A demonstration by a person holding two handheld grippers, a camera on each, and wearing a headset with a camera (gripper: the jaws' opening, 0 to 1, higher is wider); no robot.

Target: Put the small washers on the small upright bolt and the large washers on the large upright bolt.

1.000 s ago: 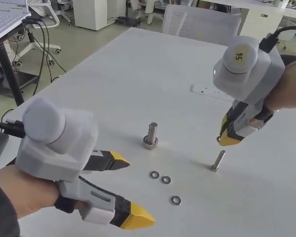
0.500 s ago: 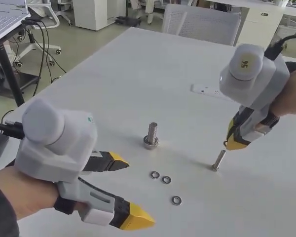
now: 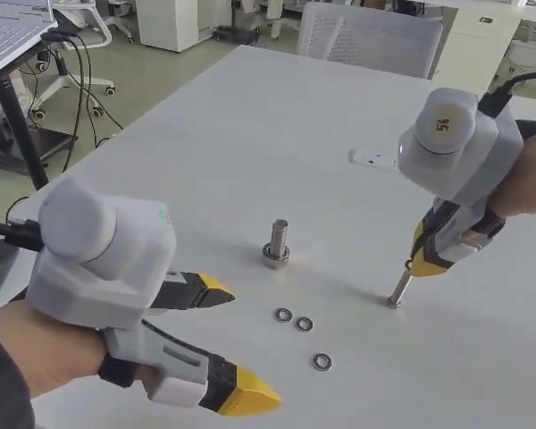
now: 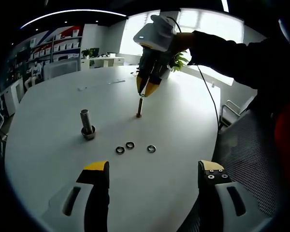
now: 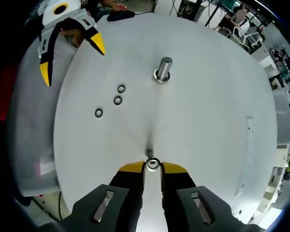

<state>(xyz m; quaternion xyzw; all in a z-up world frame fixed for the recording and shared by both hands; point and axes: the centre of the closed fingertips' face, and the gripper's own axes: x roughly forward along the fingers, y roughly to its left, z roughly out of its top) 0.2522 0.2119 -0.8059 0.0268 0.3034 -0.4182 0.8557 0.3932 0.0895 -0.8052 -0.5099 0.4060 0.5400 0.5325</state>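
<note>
The small upright bolt (image 3: 397,290) stands at the right of the white table (image 3: 250,134). My right gripper (image 3: 426,266) hangs right at its top, shut on a small washer (image 5: 152,164) that sits over the bolt tip (image 5: 149,153). The large upright bolt (image 3: 277,243), with a wide base, stands mid-table. Three loose washers (image 3: 283,315) (image 3: 304,323) (image 3: 322,362) lie in front of it. My left gripper (image 3: 237,344) is open at the near left, apart from the washers, with nothing between its jaws.
A thin white strip (image 3: 371,161) lies on the table behind the small bolt. A mesh chair (image 3: 371,36) stands at the far edge. A desk with a laptop (image 3: 9,27) and cables is off to the left.
My right gripper has come down and slightly right, from above the small bolt to its top. The left gripper and the loose washers have stayed put.
</note>
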